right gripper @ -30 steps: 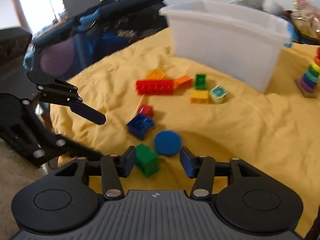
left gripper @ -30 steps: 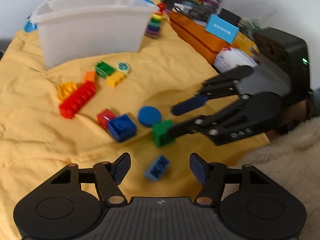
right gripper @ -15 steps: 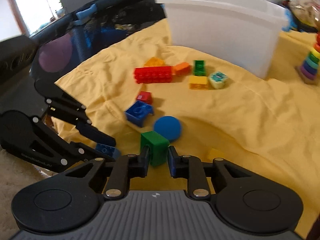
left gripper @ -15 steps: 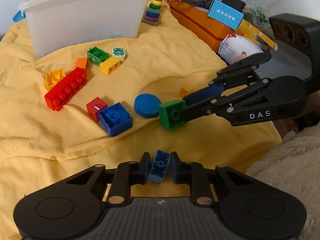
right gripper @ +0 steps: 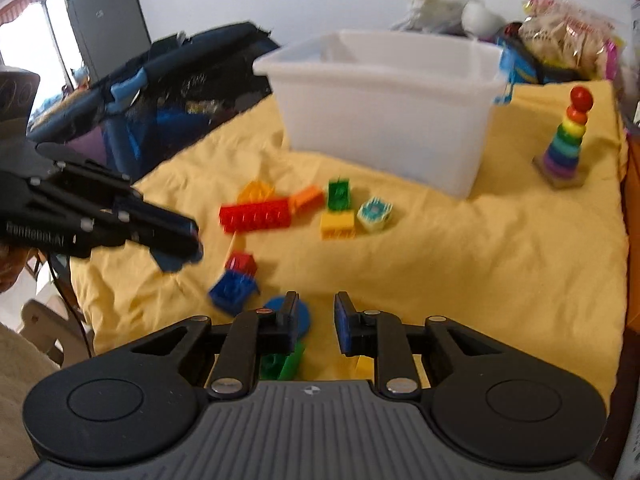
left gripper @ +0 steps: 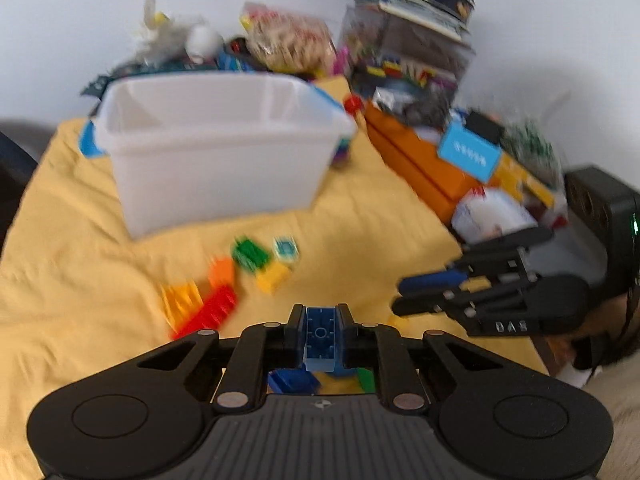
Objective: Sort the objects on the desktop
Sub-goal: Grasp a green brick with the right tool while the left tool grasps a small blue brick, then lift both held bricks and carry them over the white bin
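Observation:
My left gripper (left gripper: 320,312) is shut on a light blue brick (left gripper: 320,340) and holds it above the yellow cloth (left gripper: 80,264). From the right wrist view the left gripper (right gripper: 188,248) hangs at the left. My right gripper (right gripper: 316,300) has a narrow gap between its pads and nothing in it. The green brick (right gripper: 280,364) lies on the cloth below its left finger. A blue disc (right gripper: 304,316), a dark blue brick (right gripper: 232,292) and a small red brick (right gripper: 242,262) lie just ahead. The white bin (right gripper: 384,120) stands at the back.
A long red brick (right gripper: 256,216), orange, green and yellow bricks and a teal block (right gripper: 374,214) lie before the bin. A ring-stacking toy (right gripper: 566,140) stands at the right. An orange box (left gripper: 420,168) and stacked clutter border the cloth's right side; a dark bag (right gripper: 160,92) the left.
The left gripper shut on the light blue brick and lifted it. The right gripper shut on the green brick, then rose; the brick now lies on the cloth below it.

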Tool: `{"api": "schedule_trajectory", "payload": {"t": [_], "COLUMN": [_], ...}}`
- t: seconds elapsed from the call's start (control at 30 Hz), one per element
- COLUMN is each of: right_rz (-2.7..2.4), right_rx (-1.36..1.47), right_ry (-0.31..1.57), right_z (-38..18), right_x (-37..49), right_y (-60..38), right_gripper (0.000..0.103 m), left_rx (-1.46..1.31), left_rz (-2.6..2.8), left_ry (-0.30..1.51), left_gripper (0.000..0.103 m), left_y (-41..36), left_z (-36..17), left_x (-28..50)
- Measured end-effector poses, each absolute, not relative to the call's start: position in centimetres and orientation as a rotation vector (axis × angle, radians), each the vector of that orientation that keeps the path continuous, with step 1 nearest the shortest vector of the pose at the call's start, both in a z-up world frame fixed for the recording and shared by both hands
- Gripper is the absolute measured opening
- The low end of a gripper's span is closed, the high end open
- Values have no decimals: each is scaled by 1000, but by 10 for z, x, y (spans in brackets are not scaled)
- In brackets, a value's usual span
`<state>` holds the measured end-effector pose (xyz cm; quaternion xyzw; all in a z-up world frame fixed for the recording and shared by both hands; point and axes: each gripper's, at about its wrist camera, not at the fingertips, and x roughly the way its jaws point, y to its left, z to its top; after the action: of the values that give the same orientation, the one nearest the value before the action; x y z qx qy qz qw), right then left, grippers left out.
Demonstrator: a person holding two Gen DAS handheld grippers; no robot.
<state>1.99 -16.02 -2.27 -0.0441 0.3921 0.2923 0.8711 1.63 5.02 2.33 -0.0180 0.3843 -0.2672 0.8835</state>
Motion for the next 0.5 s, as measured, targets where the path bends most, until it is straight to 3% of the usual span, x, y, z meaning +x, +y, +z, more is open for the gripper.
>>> {"api": "schedule_trajectory", "payload": {"t": [0.33,0.4,0.5], "right_rz": [576,655,701], "right_rx": [-77,-82,-99], "right_ry": [814,853,886], "right_z": [-16,-16,-25], "right_x": [33,32,24], "right_y": [-162,-162,-159], "right_gripper": [22,26,44], "left_rx": [-64,-55,-54], "left_rz": [-553,-574,-595], "left_ry": [776,794,824], "left_gripper": [18,18,18], "left_y": [69,69,68], "left_z": [38,33,23], "left_x": [43,42,40]}}
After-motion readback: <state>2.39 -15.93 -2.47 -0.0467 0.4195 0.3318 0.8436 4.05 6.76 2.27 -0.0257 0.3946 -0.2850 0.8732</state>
